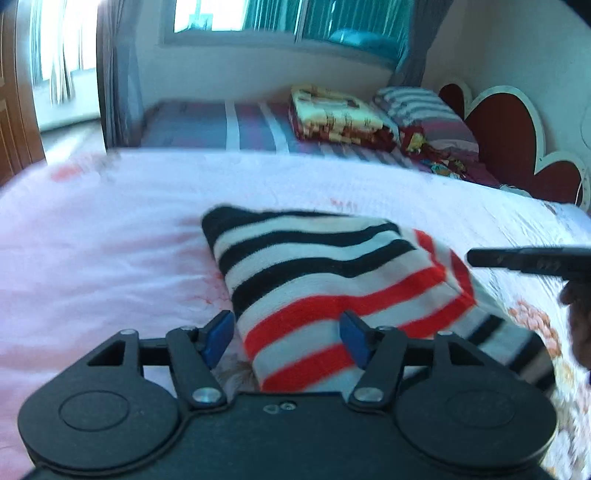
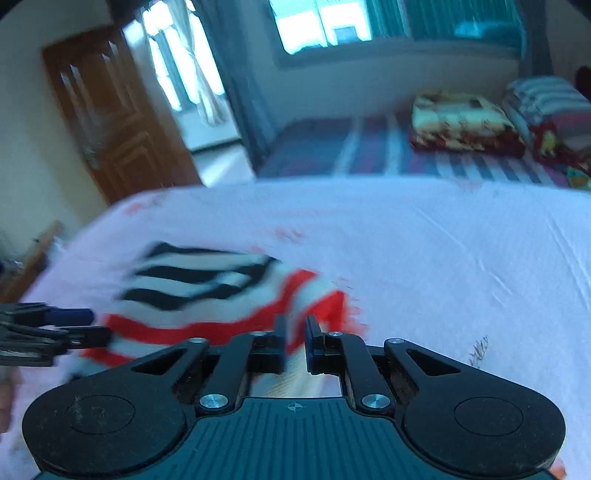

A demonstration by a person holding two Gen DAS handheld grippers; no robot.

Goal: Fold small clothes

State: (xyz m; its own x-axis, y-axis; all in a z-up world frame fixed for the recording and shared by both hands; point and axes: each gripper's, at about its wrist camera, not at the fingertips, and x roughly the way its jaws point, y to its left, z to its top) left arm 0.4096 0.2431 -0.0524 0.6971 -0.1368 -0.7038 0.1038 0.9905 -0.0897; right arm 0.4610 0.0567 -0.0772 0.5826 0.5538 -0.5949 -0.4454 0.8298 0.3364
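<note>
A small knitted garment with black, white and red stripes lies on the pale pink bedsheet. Its upper layer is raised off a lower striped layer at the near right. My left gripper straddles the near red-striped edge, and the cloth fills the gap between its blue pads. In the right wrist view the garment is blurred. My right gripper is nearly closed, pinching a red-striped corner. The right gripper enters the left wrist view from the right. The left gripper shows at the left edge of the right wrist view.
Behind this bed stands a second bed with a striped sheet, a folded patterned blanket and pillows. A red heart-shaped headboard is at the right. A wooden door and a bright window lie further back. The sheet stretches right.
</note>
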